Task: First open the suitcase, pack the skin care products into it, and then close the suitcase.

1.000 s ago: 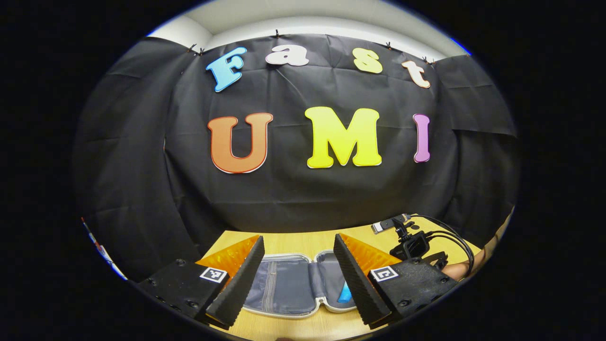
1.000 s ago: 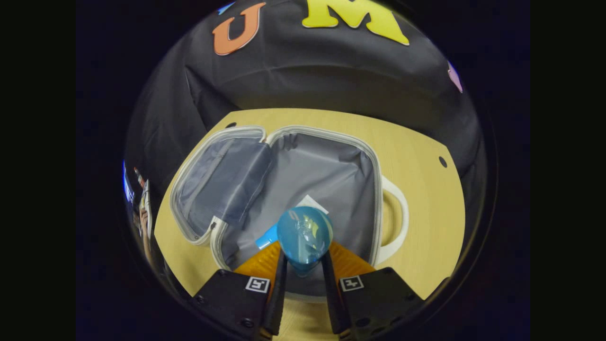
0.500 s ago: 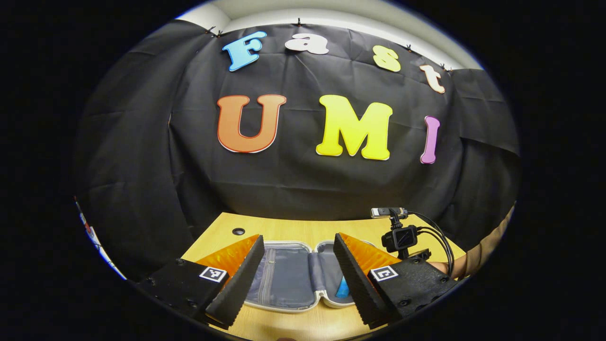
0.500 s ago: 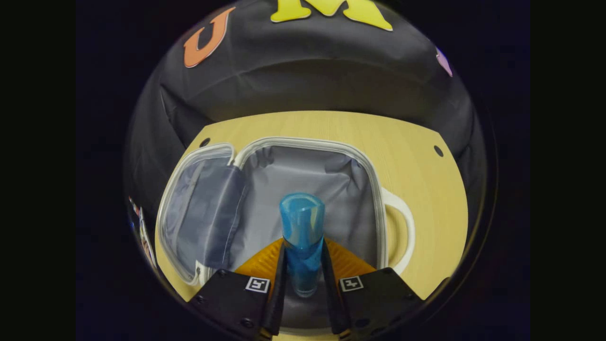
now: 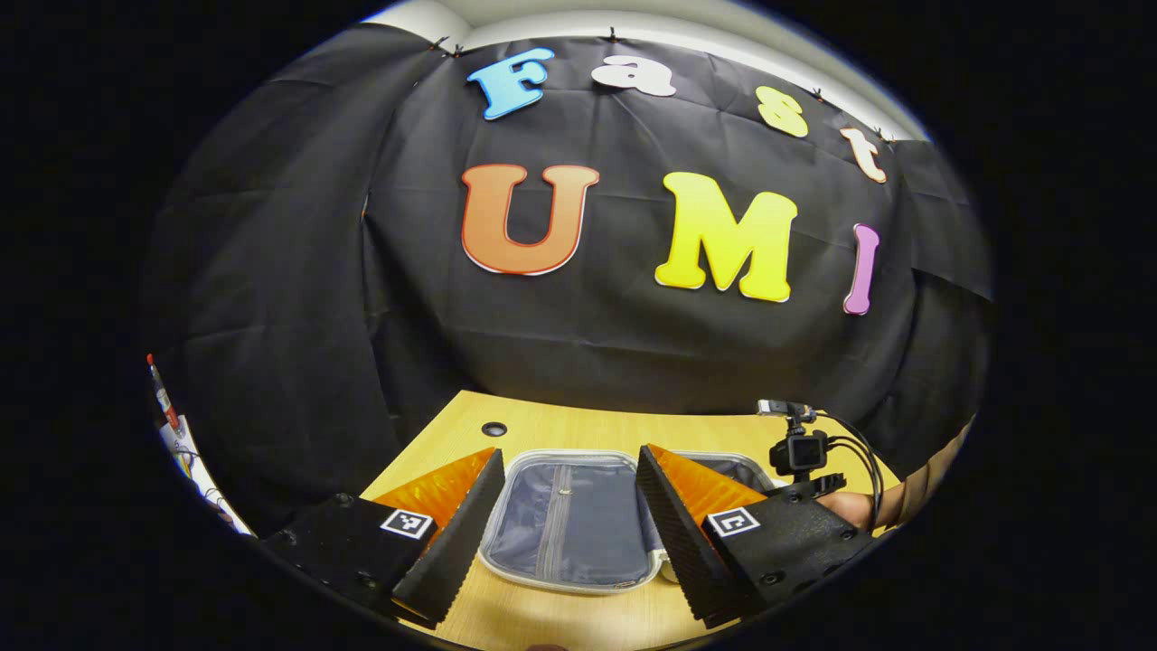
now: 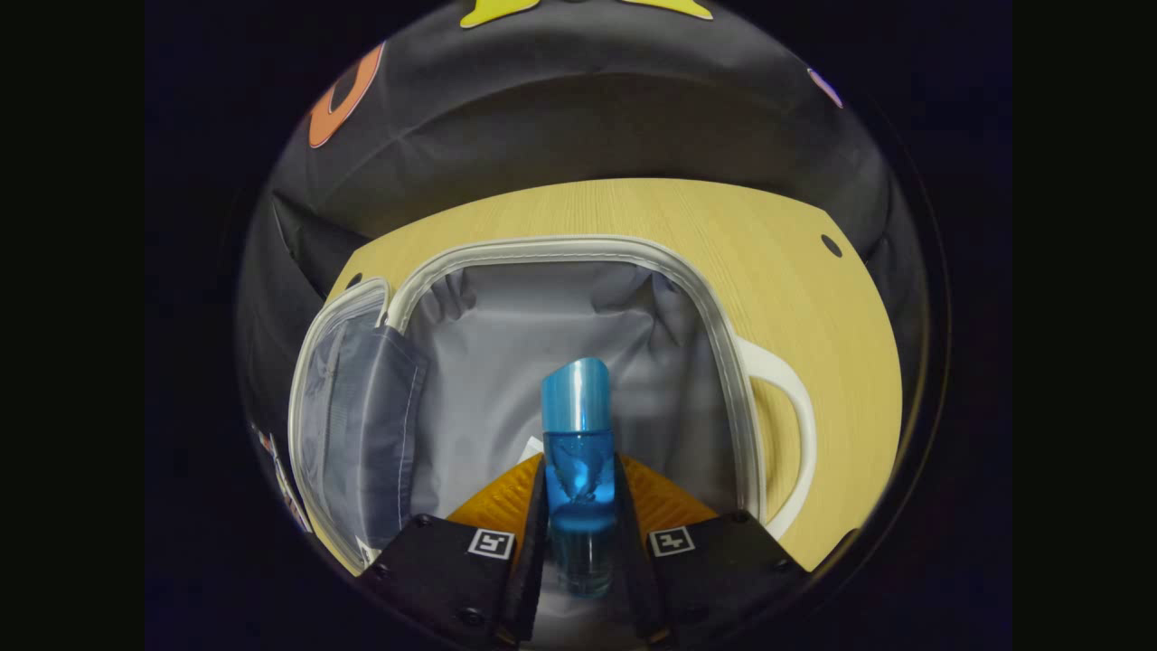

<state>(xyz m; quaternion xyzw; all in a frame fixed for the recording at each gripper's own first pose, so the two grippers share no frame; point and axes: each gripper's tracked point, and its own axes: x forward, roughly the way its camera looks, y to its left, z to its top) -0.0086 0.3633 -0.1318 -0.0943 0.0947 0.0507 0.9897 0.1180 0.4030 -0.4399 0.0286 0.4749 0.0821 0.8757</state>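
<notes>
The small suitcase [image 6: 542, 249] lies open on the wooden table, a grey-lined case with a white rim and a white handle [image 6: 795, 425] on its right side. Its lid half [image 6: 348, 425] is folded out to the left. My right gripper [image 6: 580, 470] is shut on a clear blue bottle [image 6: 577, 407] with a blue cap, held low over the main compartment with the cap pointing away from me. A white slip [image 6: 533, 448] lies on the lining beside it. My left gripper [image 5: 569, 459] stands open above the table with the lid half [image 5: 578, 515] seen between its fingers.
In the left gripper view the camera rig [image 5: 799, 450] on the other gripper, with its cables, and the hand [image 5: 850, 508] that holds it stand at the right. The table [image 6: 795, 298] has small round holes [image 5: 493, 429] near its back corners. Black cloth walls close in behind.
The right gripper has gone down and forward into the suitcase, and the bottle has tipped from cap-towards-camera to cap-away. The left gripper has shifted left, and the lid half is now between its fingers.
</notes>
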